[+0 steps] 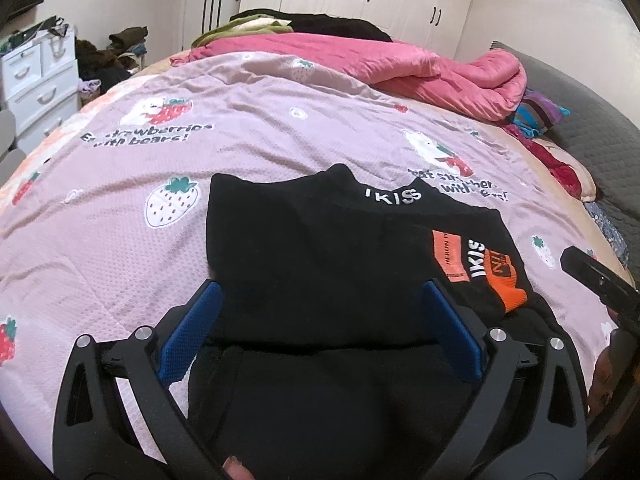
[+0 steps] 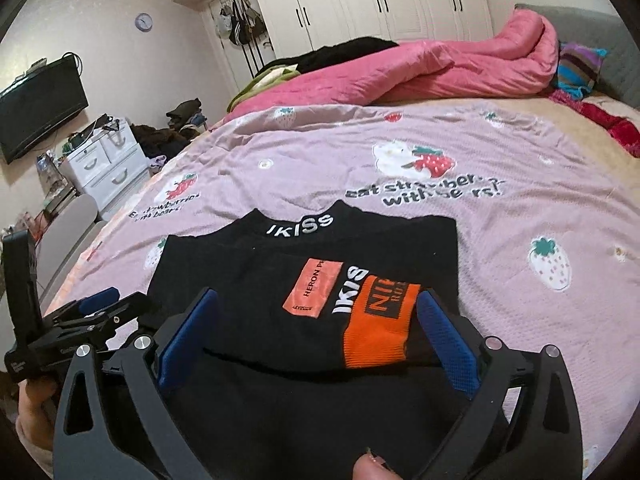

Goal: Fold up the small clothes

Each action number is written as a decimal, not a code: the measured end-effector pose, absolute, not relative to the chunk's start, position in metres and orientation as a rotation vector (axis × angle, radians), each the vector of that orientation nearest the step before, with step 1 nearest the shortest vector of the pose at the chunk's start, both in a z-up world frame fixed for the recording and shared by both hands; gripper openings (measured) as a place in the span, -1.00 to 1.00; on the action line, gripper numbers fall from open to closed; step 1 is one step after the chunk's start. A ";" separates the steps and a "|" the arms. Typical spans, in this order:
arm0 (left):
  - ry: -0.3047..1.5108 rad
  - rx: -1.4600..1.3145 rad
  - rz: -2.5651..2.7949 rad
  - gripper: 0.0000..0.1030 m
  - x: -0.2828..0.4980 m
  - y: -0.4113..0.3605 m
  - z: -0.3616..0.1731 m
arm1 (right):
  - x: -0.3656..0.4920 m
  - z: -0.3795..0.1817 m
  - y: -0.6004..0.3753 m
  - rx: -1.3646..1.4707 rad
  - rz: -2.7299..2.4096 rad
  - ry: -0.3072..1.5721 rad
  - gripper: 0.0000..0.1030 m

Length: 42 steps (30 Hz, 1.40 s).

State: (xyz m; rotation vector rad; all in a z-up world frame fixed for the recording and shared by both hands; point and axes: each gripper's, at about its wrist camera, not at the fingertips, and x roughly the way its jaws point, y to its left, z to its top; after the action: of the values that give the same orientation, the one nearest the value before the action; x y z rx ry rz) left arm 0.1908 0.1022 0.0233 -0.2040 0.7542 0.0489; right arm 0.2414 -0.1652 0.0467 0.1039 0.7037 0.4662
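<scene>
A small black garment [image 1: 304,248] with white "IKISS" lettering and orange patches lies partly folded on the pink strawberry bedspread [image 1: 240,152]. It also shows in the right wrist view [image 2: 320,280], with its orange cuff [image 2: 376,332] folded on top. My left gripper [image 1: 320,300] is open, its blue pads straddling the near left part of the garment. My right gripper [image 2: 320,312] is open, its pads on either side of the orange cuff area. The left gripper [image 2: 100,304] shows at the left of the right wrist view. The right gripper's body [image 1: 600,280] shows at the right edge of the left wrist view.
A pink quilt [image 1: 400,64] is heaped at the far side of the bed, with dark clothes behind it. A striped pillow [image 2: 576,68] lies by the grey headboard. White drawers [image 2: 108,164] and a wall TV [image 2: 40,104] stand to the left, wardrobes behind.
</scene>
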 end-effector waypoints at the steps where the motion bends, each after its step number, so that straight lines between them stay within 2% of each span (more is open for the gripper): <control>1: 0.750 -0.200 0.050 0.82 0.189 0.101 0.025 | 0.241 0.048 -0.167 0.106 0.465 0.699 0.91; 42: 0.699 -0.171 0.125 0.82 0.142 0.095 0.037 | 0.206 0.074 -0.192 0.120 0.536 0.639 0.91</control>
State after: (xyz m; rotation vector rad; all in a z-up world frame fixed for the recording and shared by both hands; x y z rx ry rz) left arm 0.1416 0.0952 0.0372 -0.1710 0.6994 0.1248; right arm 0.2057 -0.1916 0.0740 0.1199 0.6385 0.5363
